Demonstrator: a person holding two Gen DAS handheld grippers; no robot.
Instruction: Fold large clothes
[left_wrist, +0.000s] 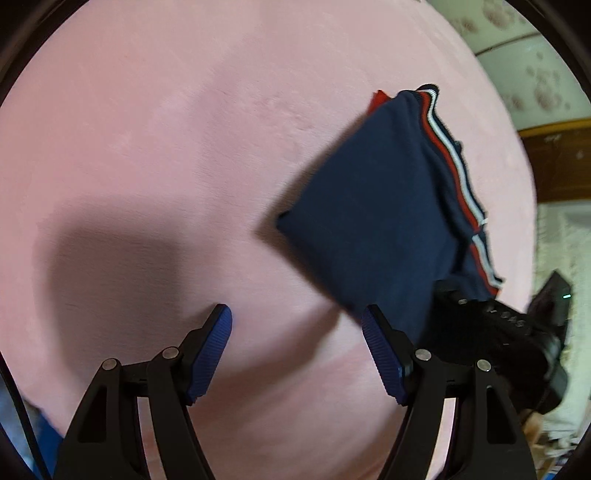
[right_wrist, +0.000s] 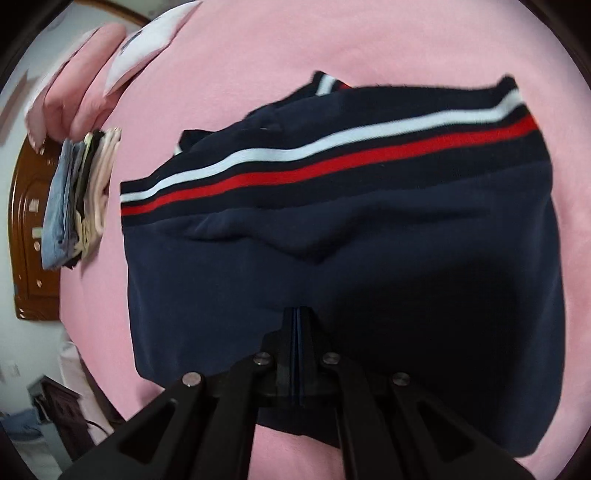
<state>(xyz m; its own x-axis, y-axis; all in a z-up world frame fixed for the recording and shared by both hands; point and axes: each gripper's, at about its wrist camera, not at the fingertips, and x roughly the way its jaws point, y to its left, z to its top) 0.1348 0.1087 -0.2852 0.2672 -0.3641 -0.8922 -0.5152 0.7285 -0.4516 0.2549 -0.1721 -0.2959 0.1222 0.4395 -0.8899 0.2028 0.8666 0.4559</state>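
Note:
A folded navy garment (right_wrist: 332, 229) with a white and a red stripe along its band hangs over the pink bed cover (right_wrist: 369, 44). My right gripper (right_wrist: 298, 314) is shut on the garment's near edge. In the left wrist view the same garment (left_wrist: 373, 214) hangs lifted at the right, held by the right gripper (left_wrist: 443, 291). My left gripper (left_wrist: 295, 325) is open and empty above the pink cover (left_wrist: 184, 129), just left of the garment.
A stack of folded clothes (right_wrist: 79, 195) lies at the bed's far left edge, with pink pillows (right_wrist: 88, 66) and a white pillow (right_wrist: 147, 40) beyond it. A wooden headboard (right_wrist: 29, 229) stands at the left. Patterned bedding (left_wrist: 532, 66) shows past the cover's right edge.

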